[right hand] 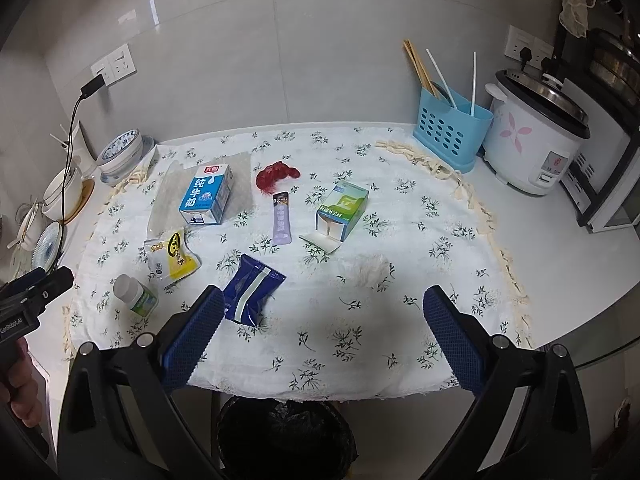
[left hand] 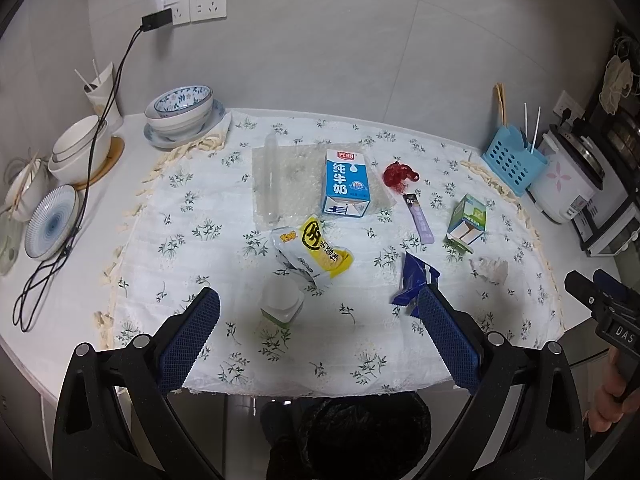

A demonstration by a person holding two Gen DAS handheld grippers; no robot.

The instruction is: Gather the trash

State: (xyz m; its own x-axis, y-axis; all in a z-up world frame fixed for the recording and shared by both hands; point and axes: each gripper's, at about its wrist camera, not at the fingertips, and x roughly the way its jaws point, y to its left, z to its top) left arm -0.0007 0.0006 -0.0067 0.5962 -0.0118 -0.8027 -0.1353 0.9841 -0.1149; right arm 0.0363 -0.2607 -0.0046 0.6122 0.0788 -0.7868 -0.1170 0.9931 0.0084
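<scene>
Trash lies scattered on a flowered tablecloth (left hand: 192,264): a blue milk carton (left hand: 346,188) (right hand: 208,194), a yellow snack wrapper (left hand: 316,254) (right hand: 174,258), a white pill bottle (left hand: 282,302) (right hand: 134,294), a dark blue wrapper (left hand: 414,282) (right hand: 250,288), a purple sachet (left hand: 420,218) (right hand: 281,218), a green box (left hand: 468,220) (right hand: 344,210), a red scrap (left hand: 400,174) (right hand: 276,174) and a crumpled tissue (left hand: 490,268) (right hand: 374,270). A black-lined bin (left hand: 360,436) (right hand: 286,438) stands below the table edge. My left gripper (left hand: 320,308) and right gripper (right hand: 320,304) hover open over the near edge, empty.
Stacked bowls (left hand: 182,112) and plates (left hand: 50,222) crowd the left of the counter, with a black cable (left hand: 98,128) trailing over them. A blue utensil caddy (right hand: 450,130) and rice cooker (right hand: 532,140) stand at the right. Bubble wrap (left hand: 280,176) lies under the milk carton.
</scene>
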